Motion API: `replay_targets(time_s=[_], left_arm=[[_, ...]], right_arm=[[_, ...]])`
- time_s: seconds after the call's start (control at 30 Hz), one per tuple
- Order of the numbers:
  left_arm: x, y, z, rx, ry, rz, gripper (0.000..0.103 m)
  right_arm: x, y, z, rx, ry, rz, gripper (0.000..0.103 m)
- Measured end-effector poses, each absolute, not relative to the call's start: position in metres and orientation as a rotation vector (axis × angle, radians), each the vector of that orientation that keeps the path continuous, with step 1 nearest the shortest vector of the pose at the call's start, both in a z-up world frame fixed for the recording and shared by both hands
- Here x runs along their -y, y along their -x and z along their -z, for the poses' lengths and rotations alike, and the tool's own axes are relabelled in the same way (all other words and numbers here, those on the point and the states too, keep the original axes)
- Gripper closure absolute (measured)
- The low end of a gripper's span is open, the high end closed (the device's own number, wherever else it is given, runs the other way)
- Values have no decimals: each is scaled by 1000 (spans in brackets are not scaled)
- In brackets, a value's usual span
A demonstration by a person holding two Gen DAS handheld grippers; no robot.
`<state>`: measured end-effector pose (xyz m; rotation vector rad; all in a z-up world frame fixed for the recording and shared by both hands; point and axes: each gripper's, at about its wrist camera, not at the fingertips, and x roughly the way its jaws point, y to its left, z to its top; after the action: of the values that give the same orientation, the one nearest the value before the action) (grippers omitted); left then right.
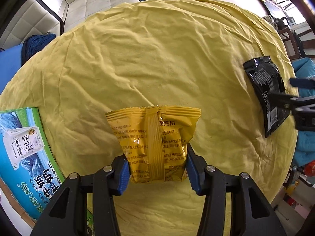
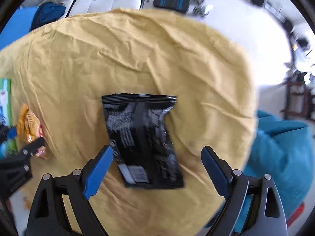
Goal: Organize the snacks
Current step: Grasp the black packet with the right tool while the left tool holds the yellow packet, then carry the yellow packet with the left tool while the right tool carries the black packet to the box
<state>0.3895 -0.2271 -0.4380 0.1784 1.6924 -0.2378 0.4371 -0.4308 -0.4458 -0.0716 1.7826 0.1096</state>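
A yellow snack packet [image 1: 153, 141] hangs upright between the blue pads of my left gripper [image 1: 157, 169], which is shut on its lower half above the yellow cloth. The same packet [image 2: 27, 125] and the left gripper [image 2: 23, 153] show at the left edge of the right wrist view. A black snack packet [image 2: 141, 137] lies flat on the cloth, with my right gripper [image 2: 157, 169] open over its near end. Its left pad is close to the packet's edge and its right pad stands well apart. In the left wrist view the black packet [image 1: 265, 90] lies at the right, partly under the right gripper [image 1: 295, 102].
A yellow wrinkled cloth [image 1: 157, 59] covers the round table. A green and blue milk carton box [image 1: 23, 153] stands at the left edge of the table. A teal beanbag [image 2: 279, 157] sits off the table's right side. A white sofa and gym gear lie beyond.
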Motion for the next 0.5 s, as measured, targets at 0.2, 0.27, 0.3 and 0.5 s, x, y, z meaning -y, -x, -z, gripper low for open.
replay_targets(time_s=[0.2,0.27,0.3,0.5], left_arm=[[223,-390,431,-1686,-169,231,57],[219,-387,427,-1681,-170,228,57],[216,-385,425,-1676,-171,228,57],[202,-360,400,-1613,-177,197,57]], right_arm=[[435,-435,471,-1817,-27,-30,26],[435,-430,466,-1795,-40,-5,37],[433,-426,463,-1796,-53,10,38],[412,-395,449,-1786,-83,14,44]])
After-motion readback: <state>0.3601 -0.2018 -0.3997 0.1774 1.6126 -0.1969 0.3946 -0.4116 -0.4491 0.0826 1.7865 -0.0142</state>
